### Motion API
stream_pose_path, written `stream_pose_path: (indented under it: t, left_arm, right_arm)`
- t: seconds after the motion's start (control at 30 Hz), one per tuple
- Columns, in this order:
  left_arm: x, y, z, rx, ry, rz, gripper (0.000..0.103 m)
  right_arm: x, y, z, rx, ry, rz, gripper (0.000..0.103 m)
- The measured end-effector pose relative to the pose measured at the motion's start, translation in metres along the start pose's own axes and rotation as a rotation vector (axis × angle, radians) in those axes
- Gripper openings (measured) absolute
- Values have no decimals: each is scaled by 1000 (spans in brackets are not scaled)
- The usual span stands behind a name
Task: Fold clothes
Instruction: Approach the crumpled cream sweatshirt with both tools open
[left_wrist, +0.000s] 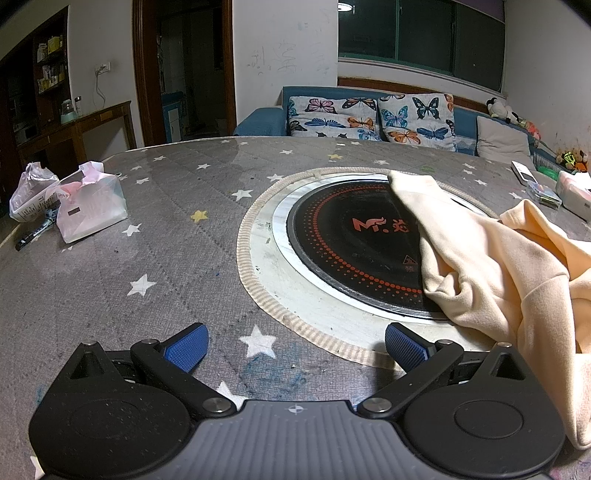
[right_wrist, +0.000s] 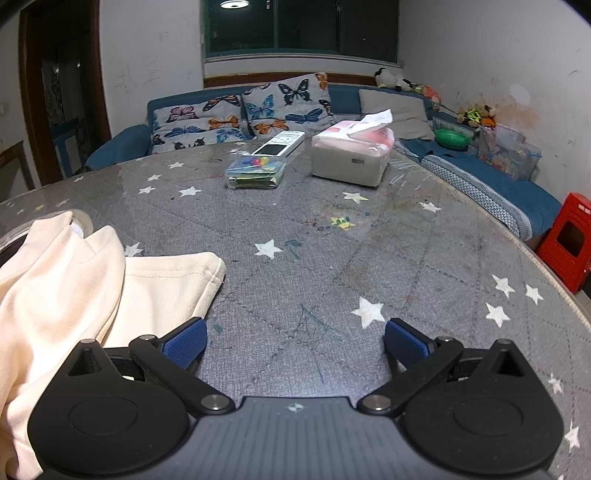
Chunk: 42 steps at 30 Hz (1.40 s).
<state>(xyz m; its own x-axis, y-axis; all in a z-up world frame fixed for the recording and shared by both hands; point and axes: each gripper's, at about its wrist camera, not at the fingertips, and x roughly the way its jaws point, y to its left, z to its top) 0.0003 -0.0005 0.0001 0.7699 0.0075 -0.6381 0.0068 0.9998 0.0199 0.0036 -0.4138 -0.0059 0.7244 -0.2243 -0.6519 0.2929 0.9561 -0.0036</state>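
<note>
A cream-coloured garment (left_wrist: 491, 266) lies crumpled on the round table, partly over the black induction hob (left_wrist: 347, 243) set in the middle. In the right wrist view the same garment (right_wrist: 74, 284) spreads at the left, one hemmed end pointing right. My left gripper (left_wrist: 295, 349) is open, low over the star-patterned cloth, with the garment just right of its right finger. My right gripper (right_wrist: 295, 345) is open too, nothing between its blue pads (right_wrist: 186, 345), and the garment lies beside and under its left finger.
Tissue packs and a plastic bag (left_wrist: 88, 206) sit at the table's left. A tissue box (right_wrist: 351, 155), a remote (right_wrist: 279, 144) and a clear case of small items (right_wrist: 256, 171) stand at the far side. A sofa with butterfly cushions (right_wrist: 240, 114) runs behind; a red stool (right_wrist: 569, 240) stands right.
</note>
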Motion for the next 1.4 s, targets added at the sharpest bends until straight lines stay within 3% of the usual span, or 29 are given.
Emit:
stream_pose_path:
  t: [0.4, 0.87, 1.4]
  left_arm:
    - [-12, -9, 2, 8, -6, 12, 103]
    - [-55, -39, -6, 27, -3, -63, 103]
    - [-81, -65, -18, 65, 20, -118, 103]
  right_arm:
    - [-46, 12, -7, -72, 13, 107, 103]
    - [-95, 34, -28, -160, 17, 195, 103]
    - [-118, 48, -47, -203, 32, 253, 103]
